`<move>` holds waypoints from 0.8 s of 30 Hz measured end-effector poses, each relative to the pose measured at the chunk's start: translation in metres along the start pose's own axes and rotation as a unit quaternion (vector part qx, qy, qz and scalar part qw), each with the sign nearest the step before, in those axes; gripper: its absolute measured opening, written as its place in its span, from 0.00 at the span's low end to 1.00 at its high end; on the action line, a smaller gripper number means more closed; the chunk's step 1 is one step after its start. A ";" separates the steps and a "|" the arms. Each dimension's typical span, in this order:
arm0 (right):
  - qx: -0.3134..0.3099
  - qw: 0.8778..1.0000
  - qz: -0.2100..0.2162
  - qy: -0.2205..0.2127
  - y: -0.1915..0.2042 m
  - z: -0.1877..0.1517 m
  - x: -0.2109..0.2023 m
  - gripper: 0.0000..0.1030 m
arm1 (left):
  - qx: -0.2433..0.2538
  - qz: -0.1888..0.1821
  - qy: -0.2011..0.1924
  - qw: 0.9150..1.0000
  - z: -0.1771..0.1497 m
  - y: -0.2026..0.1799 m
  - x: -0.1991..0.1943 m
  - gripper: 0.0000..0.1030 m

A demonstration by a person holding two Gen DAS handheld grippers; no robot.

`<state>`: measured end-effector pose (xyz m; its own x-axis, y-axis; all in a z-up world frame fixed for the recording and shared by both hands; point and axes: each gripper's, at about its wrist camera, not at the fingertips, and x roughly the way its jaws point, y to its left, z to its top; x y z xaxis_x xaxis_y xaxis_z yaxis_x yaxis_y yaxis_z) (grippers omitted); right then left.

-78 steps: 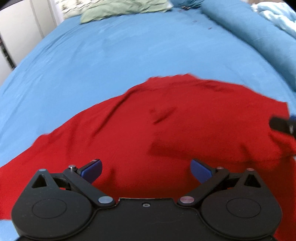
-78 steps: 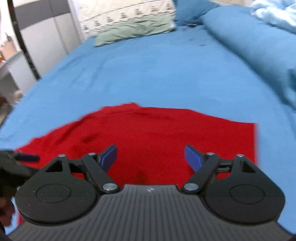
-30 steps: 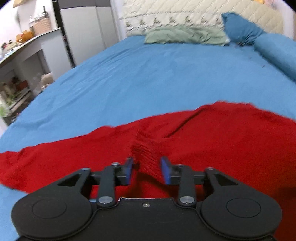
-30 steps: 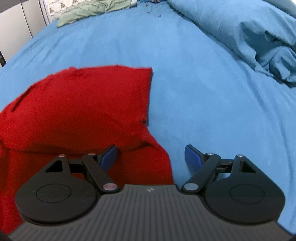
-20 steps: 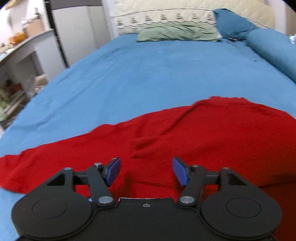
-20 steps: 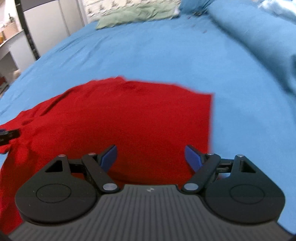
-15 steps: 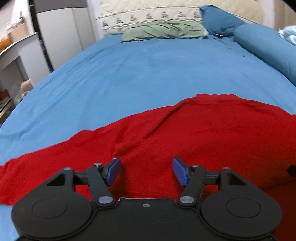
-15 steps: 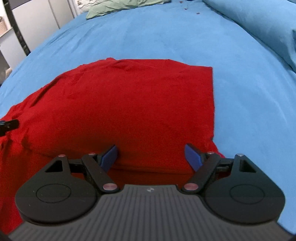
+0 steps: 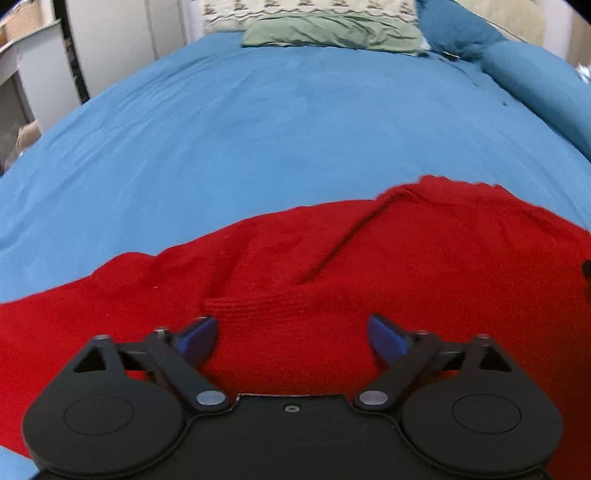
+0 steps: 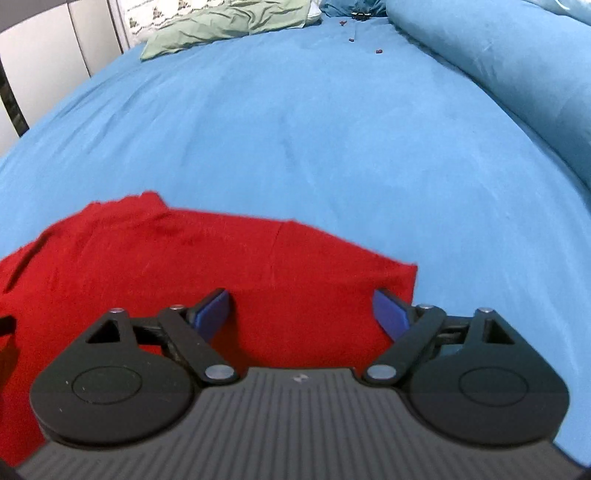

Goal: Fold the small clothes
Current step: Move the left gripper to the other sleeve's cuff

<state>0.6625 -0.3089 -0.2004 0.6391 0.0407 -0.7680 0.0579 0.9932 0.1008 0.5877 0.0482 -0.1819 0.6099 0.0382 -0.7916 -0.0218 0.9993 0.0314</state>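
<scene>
A red knit garment lies spread on the blue bed sheet, with a ribbed hem fold just ahead of my left gripper. That gripper is open and empty, hovering over the cloth. In the right wrist view the red garment shows its right edge and corner near the right fingertip. My right gripper is open and empty above the cloth. A dark bit of the other gripper shows at each view's edge.
A green pillow and a patterned headboard cushion lie at the far end of the bed. A rolled blue duvet runs along the right side. White cabinets stand to the left of the bed.
My left gripper was shut on a ribbed fold of the red cloth a second ago, then opened and let it go. The right gripper stayed open and shifted over the garment's right edge.
</scene>
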 end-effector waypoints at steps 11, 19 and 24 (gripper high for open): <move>-0.002 1.000 0.029 -0.001 0.017 -0.067 -0.082 0.99 | 0.033 -0.012 -0.014 0.999 -0.039 -0.006 -0.060 0.90; 0.023 1.000 -0.007 0.010 0.002 -0.081 -0.075 0.98 | 0.027 -0.030 0.006 0.999 -0.051 -0.004 -0.043 0.94; 0.032 0.999 0.003 -0.004 0.017 -0.062 -0.096 0.98 | 0.014 -0.028 0.005 0.999 -0.037 0.010 -0.074 0.94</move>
<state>0.5542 -0.2888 -0.1643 0.6453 0.0459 -0.7625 0.1030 0.9839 0.1464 0.5133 0.0553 -0.1452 0.6013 -0.0176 -0.7988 0.0350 0.9994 0.0043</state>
